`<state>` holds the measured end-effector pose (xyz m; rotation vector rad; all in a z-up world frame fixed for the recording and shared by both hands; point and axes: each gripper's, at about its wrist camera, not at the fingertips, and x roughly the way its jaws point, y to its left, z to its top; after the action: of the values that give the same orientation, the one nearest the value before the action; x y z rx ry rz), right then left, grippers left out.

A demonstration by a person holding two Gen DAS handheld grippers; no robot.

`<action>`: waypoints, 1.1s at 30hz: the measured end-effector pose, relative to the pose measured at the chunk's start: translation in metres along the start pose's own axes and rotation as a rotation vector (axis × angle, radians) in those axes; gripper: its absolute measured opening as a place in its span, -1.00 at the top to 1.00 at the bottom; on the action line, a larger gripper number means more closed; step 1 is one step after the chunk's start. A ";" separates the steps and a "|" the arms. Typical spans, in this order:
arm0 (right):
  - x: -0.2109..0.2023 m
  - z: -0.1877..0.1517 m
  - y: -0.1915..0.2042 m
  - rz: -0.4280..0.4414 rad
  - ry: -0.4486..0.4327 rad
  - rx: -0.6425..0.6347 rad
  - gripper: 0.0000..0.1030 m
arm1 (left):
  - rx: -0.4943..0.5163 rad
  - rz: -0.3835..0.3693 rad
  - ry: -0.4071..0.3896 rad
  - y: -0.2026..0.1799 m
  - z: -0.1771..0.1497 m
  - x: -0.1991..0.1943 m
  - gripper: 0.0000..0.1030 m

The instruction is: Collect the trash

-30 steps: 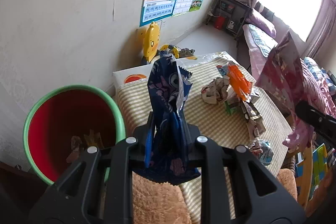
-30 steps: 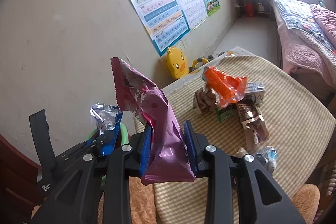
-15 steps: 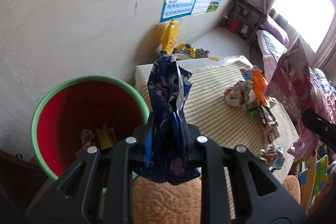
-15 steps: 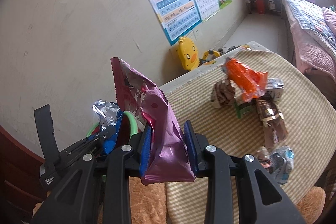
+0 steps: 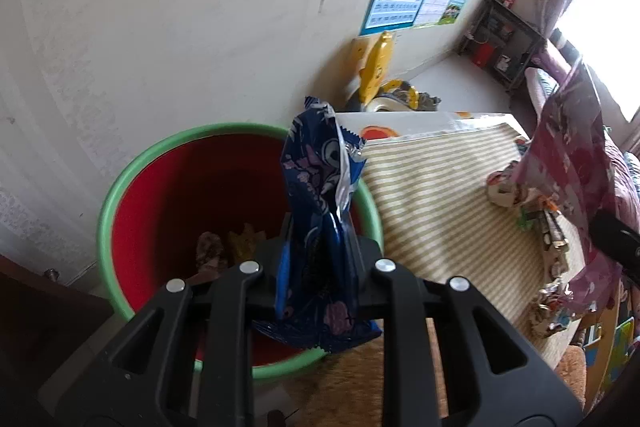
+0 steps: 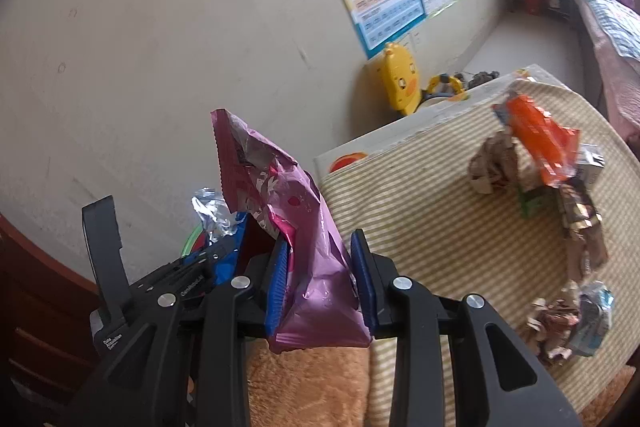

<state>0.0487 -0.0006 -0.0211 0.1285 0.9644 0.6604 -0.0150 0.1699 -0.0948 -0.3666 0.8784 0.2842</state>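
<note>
My left gripper (image 5: 320,267) is shut on a dark blue snack wrapper (image 5: 320,203) that stands upright between its jaws, above the near right rim of a red bin with a green rim (image 5: 120,187). Some scraps lie at the bottom of the bin. My right gripper (image 6: 322,279) is shut on a pink wrapper (image 6: 288,211); that pink wrapper (image 5: 568,163) also hangs at the right in the left wrist view. The blue wrapper (image 6: 224,223) and the bin's rim (image 6: 192,239) peek out to the left of my right gripper.
A table with a striped cloth (image 6: 420,219) carries several loose pieces of trash, among them an orange wrapper (image 6: 540,135) and crumpled papers (image 6: 492,167). A yellow duck toy (image 6: 400,79) stands against the wall with posters. Brown plush (image 6: 304,387) lies below the grippers. A bed is at far right.
Both grippers have swung left and a little down, toward the bin, each still holding its wrapper. The bin now fills more of the left wrist view and sits under the blue wrapper.
</note>
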 end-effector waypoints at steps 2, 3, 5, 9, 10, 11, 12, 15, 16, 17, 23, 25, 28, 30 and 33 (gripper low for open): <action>0.008 0.000 0.006 0.014 0.015 -0.006 0.42 | -0.009 0.014 0.007 0.008 -0.001 0.003 0.59; 0.012 0.000 0.010 0.022 0.023 -0.011 0.42 | -0.013 0.020 0.011 0.012 -0.002 0.004 0.59; 0.018 0.000 0.015 0.032 0.035 -0.022 0.42 | -0.020 0.031 0.018 0.018 -0.004 0.005 0.59; 0.032 0.003 0.028 0.056 0.061 -0.036 0.42 | -0.038 0.050 0.032 0.029 -0.007 0.010 0.59; 0.035 0.004 0.031 0.063 0.067 -0.038 0.42 | -0.041 0.053 0.036 0.031 -0.008 0.010 0.59; 0.038 0.005 0.034 0.067 0.071 -0.041 0.42 | -0.045 0.056 0.038 0.033 -0.008 0.011 0.59; 0.040 0.006 0.036 0.071 0.075 -0.045 0.42 | -0.048 0.059 0.040 0.035 -0.009 0.011 0.59; 0.047 0.009 0.045 0.085 0.084 -0.055 0.42 | -0.057 0.066 0.047 0.040 -0.011 0.013 0.59; 0.047 0.010 0.046 0.086 0.084 -0.058 0.42 | -0.061 0.067 0.051 0.042 -0.012 0.015 0.59; 0.049 0.010 0.048 0.087 0.085 -0.062 0.42 | -0.064 0.068 0.054 0.043 -0.012 0.015 0.59; 0.058 0.013 0.055 0.088 0.095 -0.074 0.42 | -0.070 0.078 0.066 0.045 -0.012 0.019 0.59; 0.062 0.013 0.057 0.089 0.101 -0.072 0.42 | -0.075 0.081 0.069 0.045 -0.011 0.020 0.58; 0.065 0.014 0.059 0.099 0.109 -0.075 0.38 | -0.091 0.089 0.071 0.051 -0.012 0.022 0.52; 0.070 0.015 0.061 0.123 0.124 -0.075 0.27 | -0.102 0.093 0.081 0.056 -0.014 0.025 0.24; 0.076 0.015 0.062 0.137 0.131 -0.061 -0.04 | -0.134 0.099 0.077 0.064 -0.016 0.025 -0.12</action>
<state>0.0621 0.0948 -0.0431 0.0985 1.0668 0.8317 -0.0357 0.2232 -0.1365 -0.4611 0.9574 0.4241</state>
